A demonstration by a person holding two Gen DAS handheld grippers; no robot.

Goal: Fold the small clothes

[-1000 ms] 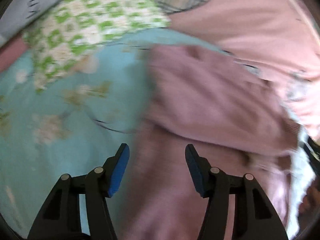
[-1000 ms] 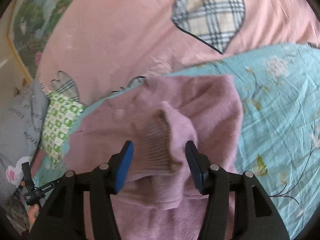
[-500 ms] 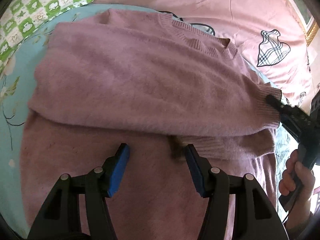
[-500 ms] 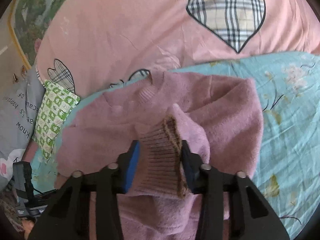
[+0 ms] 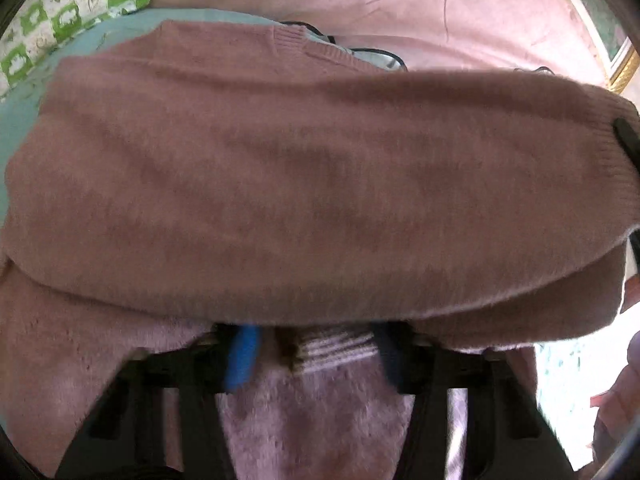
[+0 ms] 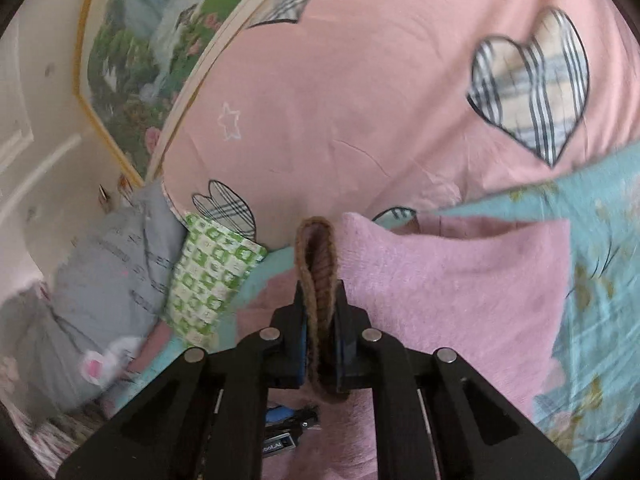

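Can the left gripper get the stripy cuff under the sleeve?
Probably yes. The cuff already sits between the left gripper's fingers, which have just been closing; the sleeve hangs above without blocking it.

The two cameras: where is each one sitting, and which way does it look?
Left wrist view: sits on the left gripper, looking down along its fingers at the pink sweater; a hand shows at the right edge.
Right wrist view: sits on the right gripper, looking across the bed at the pink quilt and a wall picture; its fingers pinch a sleeve cuff.
Both show the sweater, quilt and green checked cloth.
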